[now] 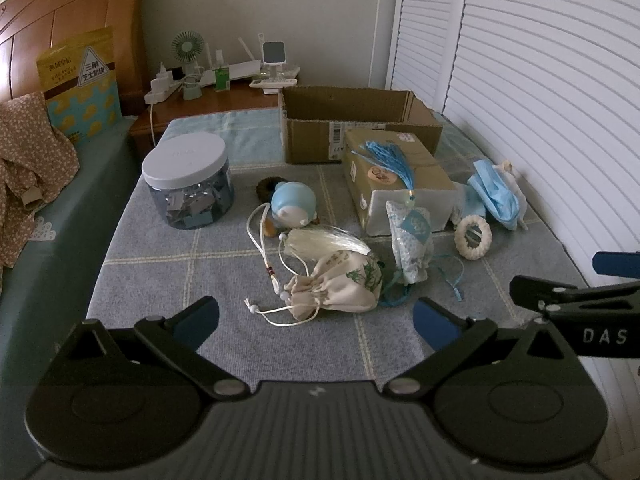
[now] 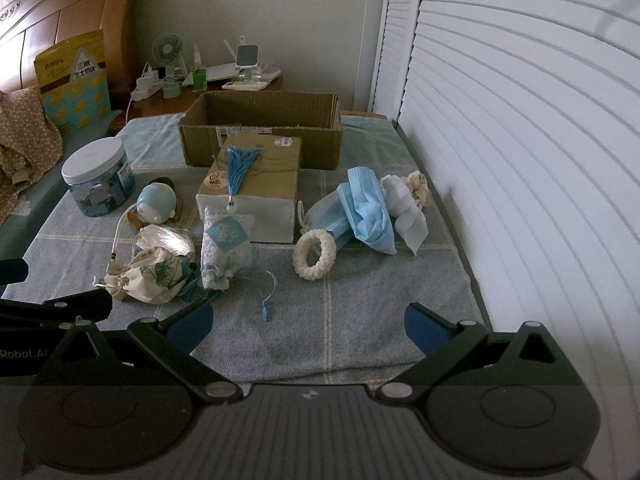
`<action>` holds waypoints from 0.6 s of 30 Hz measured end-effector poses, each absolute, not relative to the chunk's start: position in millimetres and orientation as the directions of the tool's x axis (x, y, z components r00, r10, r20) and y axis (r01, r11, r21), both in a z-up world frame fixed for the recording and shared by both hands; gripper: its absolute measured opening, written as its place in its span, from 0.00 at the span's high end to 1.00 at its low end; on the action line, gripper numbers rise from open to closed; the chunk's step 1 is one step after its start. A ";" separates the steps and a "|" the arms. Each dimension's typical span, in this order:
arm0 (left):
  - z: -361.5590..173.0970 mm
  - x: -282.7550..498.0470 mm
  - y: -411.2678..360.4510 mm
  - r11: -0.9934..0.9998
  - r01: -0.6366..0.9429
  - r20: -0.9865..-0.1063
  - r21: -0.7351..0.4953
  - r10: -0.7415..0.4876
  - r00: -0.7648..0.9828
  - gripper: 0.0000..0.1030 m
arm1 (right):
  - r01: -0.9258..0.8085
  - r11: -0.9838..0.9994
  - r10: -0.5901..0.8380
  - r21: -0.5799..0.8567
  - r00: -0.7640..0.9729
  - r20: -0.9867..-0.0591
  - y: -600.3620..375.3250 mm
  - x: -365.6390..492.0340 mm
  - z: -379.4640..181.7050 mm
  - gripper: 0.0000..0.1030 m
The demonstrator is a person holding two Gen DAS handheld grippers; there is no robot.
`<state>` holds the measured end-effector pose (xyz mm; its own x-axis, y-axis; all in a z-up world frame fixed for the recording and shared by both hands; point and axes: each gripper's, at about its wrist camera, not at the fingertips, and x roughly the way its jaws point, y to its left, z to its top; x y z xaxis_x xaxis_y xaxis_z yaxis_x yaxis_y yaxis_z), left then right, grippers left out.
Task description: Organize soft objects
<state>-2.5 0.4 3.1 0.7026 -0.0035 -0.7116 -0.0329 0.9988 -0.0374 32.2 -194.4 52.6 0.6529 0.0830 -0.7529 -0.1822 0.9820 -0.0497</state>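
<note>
Soft things lie on a grey checked blanket. A cream drawstring pouch with a white tassel lies just ahead of my left gripper, which is open and empty. A blue patterned sachet leans on a sealed parcel box. A blue plush toy, a cream knitted ring and blue face masks lie nearby. My right gripper is open and empty above bare blanket, with the ring, masks and a white cloth bow ahead of it.
An open cardboard box stands at the back. A lidded clear jar stands at the left. White louvred doors close the right side. A nightstand with a fan and chargers is behind; a floral cloth lies far left.
</note>
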 end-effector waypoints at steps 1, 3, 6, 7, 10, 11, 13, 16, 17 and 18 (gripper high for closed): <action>2.8 -2.8 -0.2 0.999 -0.033 -0.711 -0.036 -0.003 0.703 0.01 | -0.182 0.982 0.083 -0.050 0.653 -0.753 -194.4 32.0 52.8 0.00; 3.8 -2.5 0.1 0.999 -0.033 -0.710 -0.036 -0.002 0.704 0.01 | -0.182 0.982 0.084 -0.049 0.654 -0.752 -194.5 32.0 52.9 0.00; 5.6 -2.5 -0.7 0.999 -0.036 -0.709 -0.034 0.001 0.705 0.01 | -0.182 0.982 0.083 -0.051 0.655 -0.751 -194.0 33.2 52.9 0.00; 6.2 -2.3 -0.8 0.999 -0.036 -0.709 -0.034 0.001 0.706 0.01 | -0.183 0.982 0.082 -0.052 0.655 -0.751 -194.2 33.5 53.1 0.00; 6.7 -2.5 -0.6 0.999 -0.037 -0.708 -0.036 0.001 0.706 0.01 | -0.183 0.981 0.079 -0.057 0.658 -0.749 -192.7 33.2 53.4 0.00; 6.5 -2.5 -1.0 0.999 -0.036 -0.707 -0.034 0.002 0.707 0.01 | -0.183 0.982 0.080 -0.056 0.658 -0.749 -192.8 33.3 53.5 0.00; 6.3 -3.0 -0.9 0.999 -0.038 -0.706 -0.035 0.003 0.708 0.01 | -0.183 0.981 0.080 -0.057 0.659 -0.748 -192.5 33.2 53.8 0.00; 6.6 -3.2 -1.0 0.999 -0.039 -0.706 -0.036 0.002 0.708 0.01 | -0.183 0.981 0.079 -0.058 0.659 -0.748 -192.8 33.3 53.9 0.00; 6.8 -3.3 -1.3 0.999 -0.039 -0.705 -0.035 0.003 0.709 0.01 | -0.183 0.981 0.079 -0.058 0.659 -0.748 -192.9 33.7 54.0 0.00; 6.5 -3.0 -1.0 0.999 -0.037 -0.705 -0.034 0.003 0.709 0.01 | -0.182 0.982 0.079 -0.057 0.659 -0.748 -193.1 33.6 54.2 0.00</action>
<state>-3.0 -1.0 6.5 0.7091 0.0026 -0.7051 -0.0373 0.9987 -0.0338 33.6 -193.1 54.2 0.6590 0.0793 -0.7479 -0.1825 0.9816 -0.0567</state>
